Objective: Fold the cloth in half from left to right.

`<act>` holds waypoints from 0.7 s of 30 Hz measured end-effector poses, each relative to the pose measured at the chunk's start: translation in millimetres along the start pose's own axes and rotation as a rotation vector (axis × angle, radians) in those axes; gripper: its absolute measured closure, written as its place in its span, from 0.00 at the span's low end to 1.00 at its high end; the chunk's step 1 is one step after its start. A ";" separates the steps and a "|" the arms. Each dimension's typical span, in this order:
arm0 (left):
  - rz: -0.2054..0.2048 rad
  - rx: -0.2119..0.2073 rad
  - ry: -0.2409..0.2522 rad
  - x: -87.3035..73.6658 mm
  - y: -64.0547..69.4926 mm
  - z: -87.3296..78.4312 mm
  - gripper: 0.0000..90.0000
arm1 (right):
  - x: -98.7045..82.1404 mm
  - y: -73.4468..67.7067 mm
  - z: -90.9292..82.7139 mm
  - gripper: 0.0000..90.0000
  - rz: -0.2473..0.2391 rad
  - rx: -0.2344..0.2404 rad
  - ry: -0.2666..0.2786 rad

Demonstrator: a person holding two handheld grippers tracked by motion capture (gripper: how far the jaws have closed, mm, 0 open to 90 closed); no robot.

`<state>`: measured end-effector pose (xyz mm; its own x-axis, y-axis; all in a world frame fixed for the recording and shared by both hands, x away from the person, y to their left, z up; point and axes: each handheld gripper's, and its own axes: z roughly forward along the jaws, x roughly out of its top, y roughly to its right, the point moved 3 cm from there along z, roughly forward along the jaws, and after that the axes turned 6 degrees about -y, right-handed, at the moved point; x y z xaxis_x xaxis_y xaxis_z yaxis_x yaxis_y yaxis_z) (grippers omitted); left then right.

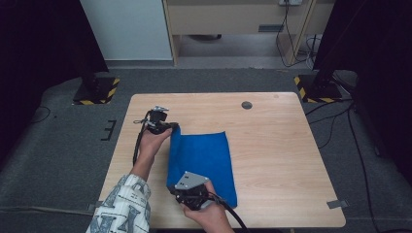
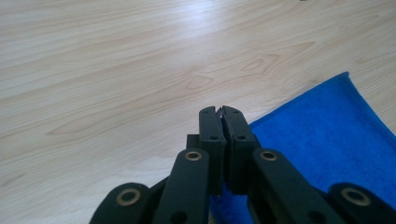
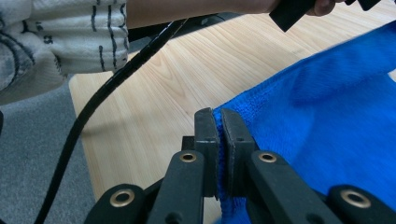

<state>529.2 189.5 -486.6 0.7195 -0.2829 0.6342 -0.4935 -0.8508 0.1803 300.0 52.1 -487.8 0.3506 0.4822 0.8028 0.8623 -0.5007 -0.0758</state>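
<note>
The left gripper (image 1: 171,127) pinches the far left corner of the blue cloth (image 1: 204,160) on the desk (image 1: 282,160); the right gripper (image 1: 180,193) clamps the near left corner, likely to fold that edge over.

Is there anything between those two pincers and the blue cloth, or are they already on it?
Nothing visible stands between. The left gripper and the right gripper are each shut on a corner of the blue cloth, on its left edge.

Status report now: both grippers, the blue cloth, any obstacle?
Left gripper shut on blue cloth far corner. Right gripper shut on near corner. Table free around it.
</note>
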 end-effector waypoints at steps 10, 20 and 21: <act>0.035 -0.049 0.012 16.8 37.8 22.7 0.97 | -22.6 15.2 -21.8 0.96 0.023 -0.022 -0.001; 0.046 -0.073 0.032 24.6 53.4 29.6 0.97 | -31.7 18.0 -34.3 0.96 0.003 -0.046 -0.010; 0.046 -0.074 0.032 24.5 53.6 30.5 0.97 | -32.2 19.1 -34.4 0.96 0.002 -0.048 -0.013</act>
<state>535.2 123.4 -484.3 0.6802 -0.3057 0.6663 -0.5611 -0.8021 0.2048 292.6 2.3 -494.7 0.3572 0.4903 0.7950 0.8434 -0.5351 -0.0489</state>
